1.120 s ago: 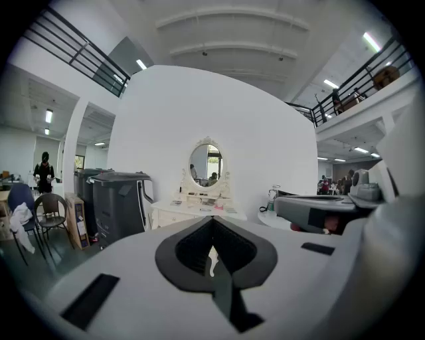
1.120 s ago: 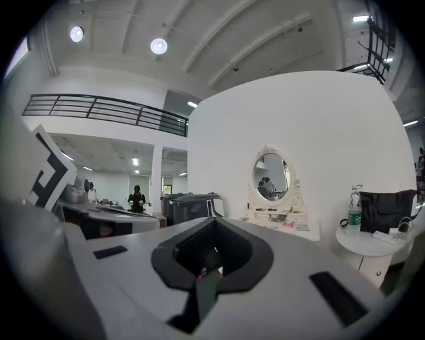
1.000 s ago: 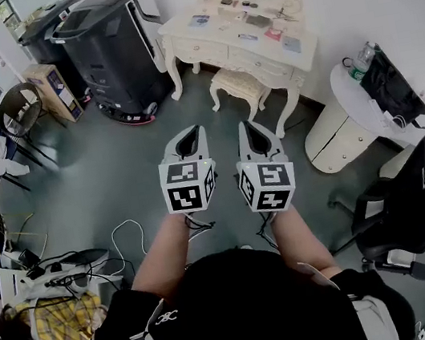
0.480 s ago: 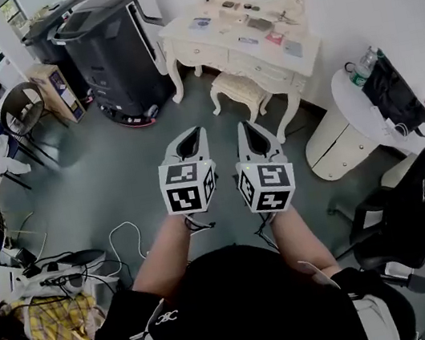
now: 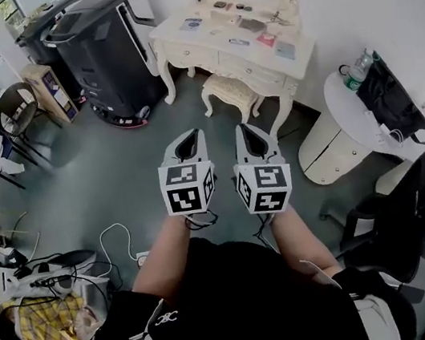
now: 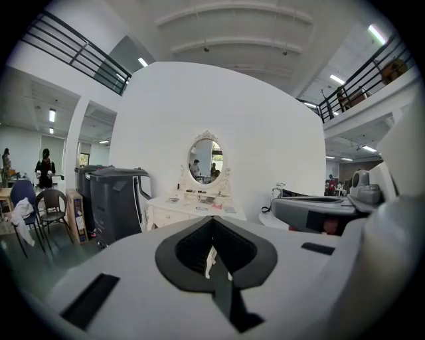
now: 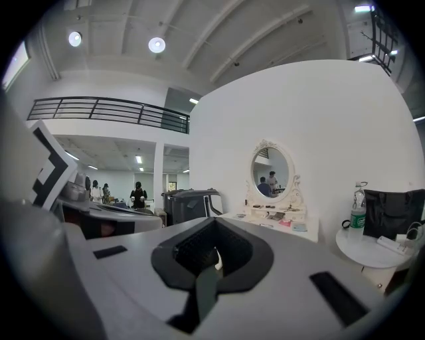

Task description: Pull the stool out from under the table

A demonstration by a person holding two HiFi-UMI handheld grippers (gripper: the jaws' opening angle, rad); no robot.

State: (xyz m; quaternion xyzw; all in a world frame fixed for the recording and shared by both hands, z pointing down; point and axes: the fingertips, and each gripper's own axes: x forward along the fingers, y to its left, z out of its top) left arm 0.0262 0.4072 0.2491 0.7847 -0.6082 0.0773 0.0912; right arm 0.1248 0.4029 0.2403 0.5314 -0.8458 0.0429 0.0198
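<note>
The cream padded stool (image 5: 229, 94) stands on the grey floor, partly tucked under the white dressing table (image 5: 218, 52) with its oval mirror. My left gripper (image 5: 189, 136) and right gripper (image 5: 251, 127) are held side by side in the air, well short of the stool and pointing at it. Both are shut with nothing between the jaws. In the left gripper view the closed left gripper (image 6: 212, 222) hides most of the stool, and the dressing table (image 6: 194, 205) shows behind it. The right gripper view shows the shut right gripper (image 7: 214, 224) with the dressing table (image 7: 280, 222) beyond.
A big black machine (image 5: 102, 50) stands left of the dressing table. To the right are a round white side table (image 5: 348, 104) with a water bottle (image 5: 353, 73) and a black bag (image 5: 390, 90), and a black office chair (image 5: 395, 214). Cables (image 5: 117, 240) lie on the floor at left.
The dressing table, stool and side table have slid a little to the left in the head view. Both grippers stay side by side and shut.
</note>
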